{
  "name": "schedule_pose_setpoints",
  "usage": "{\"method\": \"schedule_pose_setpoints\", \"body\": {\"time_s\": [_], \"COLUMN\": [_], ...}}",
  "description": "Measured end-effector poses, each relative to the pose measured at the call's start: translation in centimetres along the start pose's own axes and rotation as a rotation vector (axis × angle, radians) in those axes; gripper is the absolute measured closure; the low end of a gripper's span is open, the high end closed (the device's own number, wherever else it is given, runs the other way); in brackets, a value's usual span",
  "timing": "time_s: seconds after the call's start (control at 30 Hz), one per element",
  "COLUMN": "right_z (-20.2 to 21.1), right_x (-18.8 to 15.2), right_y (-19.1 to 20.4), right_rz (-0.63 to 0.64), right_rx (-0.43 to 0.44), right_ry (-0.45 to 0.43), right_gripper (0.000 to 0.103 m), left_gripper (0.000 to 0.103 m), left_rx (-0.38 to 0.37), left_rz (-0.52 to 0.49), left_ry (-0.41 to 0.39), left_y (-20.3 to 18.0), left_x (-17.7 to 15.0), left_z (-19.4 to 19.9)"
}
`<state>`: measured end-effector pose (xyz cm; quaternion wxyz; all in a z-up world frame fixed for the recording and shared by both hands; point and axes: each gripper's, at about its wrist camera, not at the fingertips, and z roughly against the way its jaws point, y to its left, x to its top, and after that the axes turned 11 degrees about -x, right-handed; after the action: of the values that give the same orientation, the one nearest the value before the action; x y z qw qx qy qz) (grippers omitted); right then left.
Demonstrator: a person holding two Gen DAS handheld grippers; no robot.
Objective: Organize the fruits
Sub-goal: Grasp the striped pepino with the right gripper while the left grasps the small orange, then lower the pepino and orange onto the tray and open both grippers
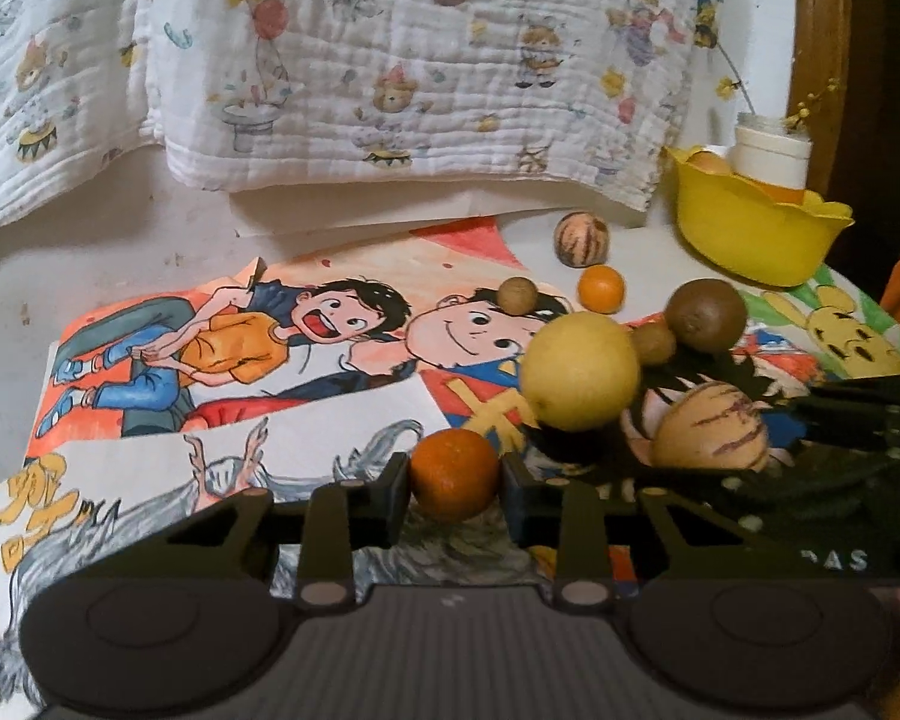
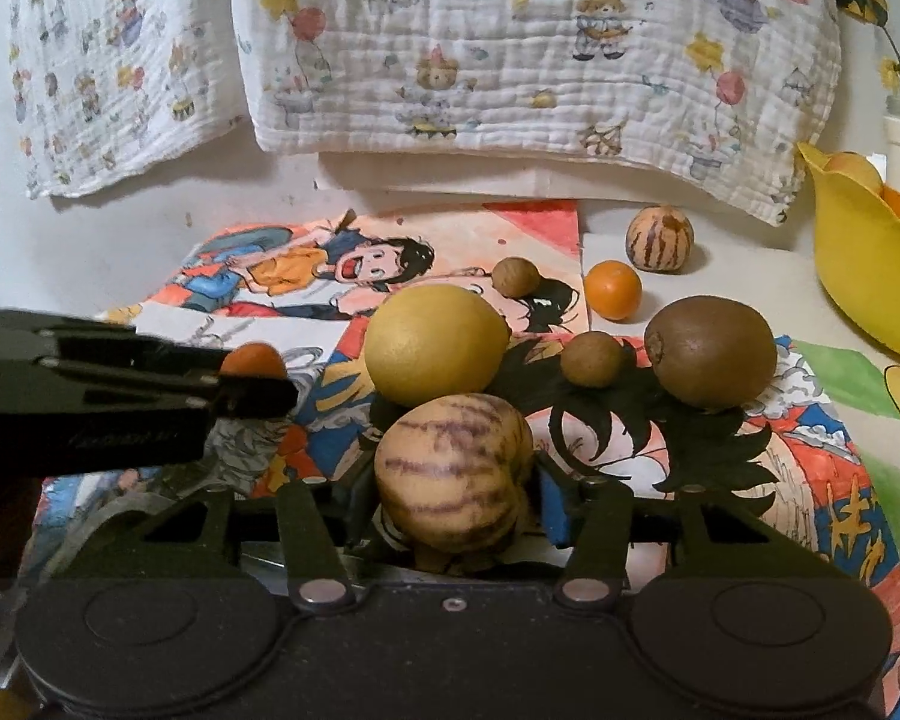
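Note:
My left gripper [image 1: 453,483] is shut on a small orange [image 1: 453,474], low over the cartoon paper; it shows in the right wrist view [image 2: 252,360] at the left. My right gripper [image 2: 456,492] is shut on a striped cream melon [image 2: 453,480], which shows in the left wrist view [image 1: 711,426] at the right. Ahead lie a yellow lemon [image 2: 435,345], a kiwi [image 2: 711,351], two small brown fruits [image 2: 591,358] [image 2: 515,277], another orange [image 2: 615,290] and a second striped melon [image 2: 660,237]. A yellow bowl [image 2: 858,276] at the right holds fruit.
Cartoon drawings [image 1: 240,360] cover the table. A printed white cloth [image 1: 390,60] hangs along the back. A white jar [image 1: 771,153] stands behind the bowl. A wooden chair back [image 1: 816,30] is at the far right.

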<state>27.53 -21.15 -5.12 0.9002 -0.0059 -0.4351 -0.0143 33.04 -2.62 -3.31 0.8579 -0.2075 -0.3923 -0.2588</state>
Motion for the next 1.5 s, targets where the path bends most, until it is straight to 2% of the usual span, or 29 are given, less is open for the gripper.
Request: {"method": "schedule_pose_setpoints", "body": {"time_s": [0.23,0.37,0.53,0.7,0.93,1.07,1.33,1.5], "right_z": [2.8,4.2,5.2,6.9,8.1,8.6,8.8,9.1], "right_x": [-0.3,-0.8,-1.5,-1.9,-3.0,-3.6,-4.4,-4.7], "right_y": [-0.5,-0.6,-0.5,-0.5,0.2,0.7,0.9,1.0], "right_rz": [0.021,0.032,0.045,0.052,0.089,0.110,0.128,0.141], "right_rx": [0.028,0.061,0.050,0.078,0.124,0.139,0.136,0.131], "right_ry": [-0.051,-0.048,-0.052,-0.058,-0.006,0.024,0.072,0.067], "right_gripper": [0.048,0.048,0.049,0.049,0.049,0.049,0.048,0.048], "left_gripper": [0.068,0.068,0.068,0.068,0.068,0.068,0.068,0.068], "left_rx": [-0.021,-0.032,-0.033,-0.048,-0.054,-0.086,-0.096,-0.098], "left_rz": [0.017,0.036,0.034,0.031,0.056,0.075,0.074,0.085], "left_ry": [-0.011,-0.009,-0.009,-0.009,0.026,0.044,0.091,0.116], "left_y": [-1.1,-1.7,-2.7,-3.5,-4.2,-4.2,-4.2,-4.1], "left_x": [-0.9,-1.7,-2.6,-3.4,-4.5,-5.1,-5.4,-5.9], "left_z": [2.8,4.3,5.6,6.9,8.0,8.4,8.4,8.2]}}
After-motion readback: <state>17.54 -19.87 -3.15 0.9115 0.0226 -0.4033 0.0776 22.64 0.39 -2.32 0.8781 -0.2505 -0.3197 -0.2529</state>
